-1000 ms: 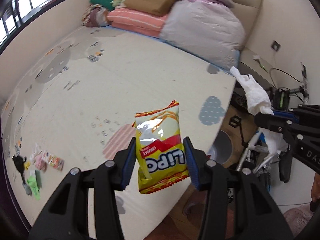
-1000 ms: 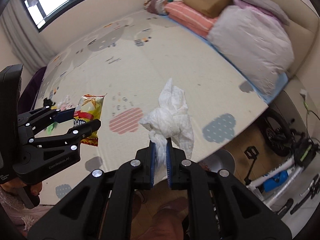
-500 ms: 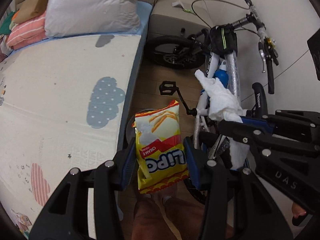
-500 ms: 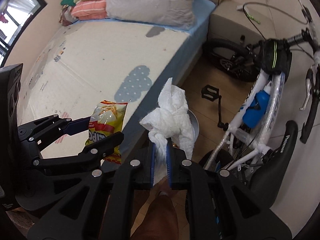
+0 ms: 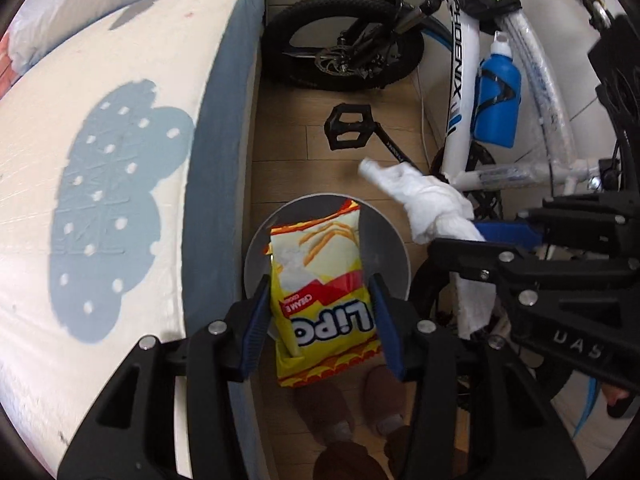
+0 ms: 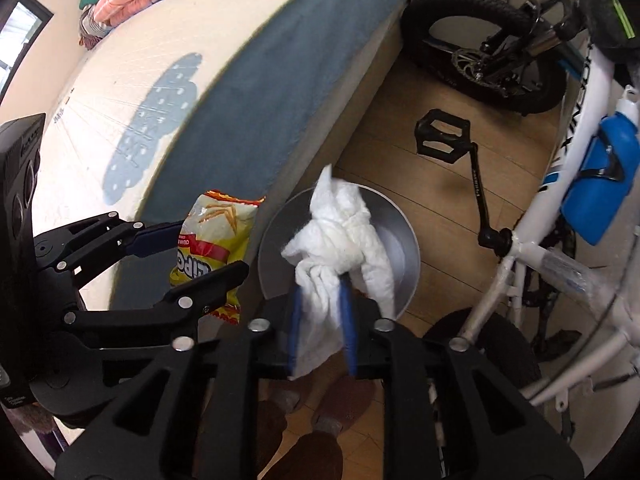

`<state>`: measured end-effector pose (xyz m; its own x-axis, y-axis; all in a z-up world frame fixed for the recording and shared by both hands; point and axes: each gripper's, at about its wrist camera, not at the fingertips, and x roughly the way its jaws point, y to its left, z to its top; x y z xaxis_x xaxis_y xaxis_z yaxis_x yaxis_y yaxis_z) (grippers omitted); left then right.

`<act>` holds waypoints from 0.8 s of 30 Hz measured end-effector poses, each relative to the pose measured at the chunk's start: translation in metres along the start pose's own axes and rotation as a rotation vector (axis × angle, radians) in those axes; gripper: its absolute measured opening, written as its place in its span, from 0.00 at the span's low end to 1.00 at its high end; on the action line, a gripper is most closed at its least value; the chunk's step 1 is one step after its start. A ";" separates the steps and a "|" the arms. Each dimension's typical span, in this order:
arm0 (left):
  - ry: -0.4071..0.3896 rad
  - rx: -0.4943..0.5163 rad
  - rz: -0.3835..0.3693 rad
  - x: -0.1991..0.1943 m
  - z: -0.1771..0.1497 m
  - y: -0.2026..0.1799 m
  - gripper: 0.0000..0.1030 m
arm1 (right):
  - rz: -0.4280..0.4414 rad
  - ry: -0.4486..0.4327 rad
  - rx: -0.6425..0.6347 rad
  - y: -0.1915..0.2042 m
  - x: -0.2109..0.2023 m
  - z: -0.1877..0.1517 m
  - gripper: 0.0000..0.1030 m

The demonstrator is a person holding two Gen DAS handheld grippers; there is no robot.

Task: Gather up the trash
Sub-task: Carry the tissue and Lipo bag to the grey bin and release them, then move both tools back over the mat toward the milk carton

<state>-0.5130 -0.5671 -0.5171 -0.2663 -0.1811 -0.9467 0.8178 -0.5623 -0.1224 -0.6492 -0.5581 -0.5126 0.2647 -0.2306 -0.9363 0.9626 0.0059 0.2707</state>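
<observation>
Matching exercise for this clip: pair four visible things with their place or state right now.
Things:
1. snack packet
2. white tissue wad
3. blue bottle
4. grey bin

Places or states:
A. in a cage on the bicycle frame
B. on the wooden floor beside the bed
C. between the left gripper's pads
D. between the right gripper's opening jaws

Pairs: 1-C, 2-D, 3-A, 4-B

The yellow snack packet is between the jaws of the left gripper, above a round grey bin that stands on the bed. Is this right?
Not quite. The yellow snack packet is between the jaws of the left gripper, above the round grey bin, but the bin stands on the wooden floor beside the bed, not on it. The left wrist view shows this.
</observation>
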 end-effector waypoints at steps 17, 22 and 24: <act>-0.015 0.013 0.052 -0.060 0.006 -0.018 0.79 | -0.069 -0.027 0.022 0.000 -0.079 0.006 0.51; -0.053 -0.084 0.114 -0.126 0.006 -0.010 0.79 | -0.102 -0.033 -0.077 0.031 -0.133 0.005 0.52; -0.067 -0.135 0.139 -0.152 0.004 -0.006 0.79 | -0.109 -0.039 -0.128 0.047 -0.154 0.004 0.56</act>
<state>-0.4792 -0.5394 -0.3713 -0.1758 -0.3050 -0.9360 0.9086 -0.4161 -0.0351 -0.6445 -0.5257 -0.3548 0.1582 -0.2744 -0.9485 0.9856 0.1022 0.1348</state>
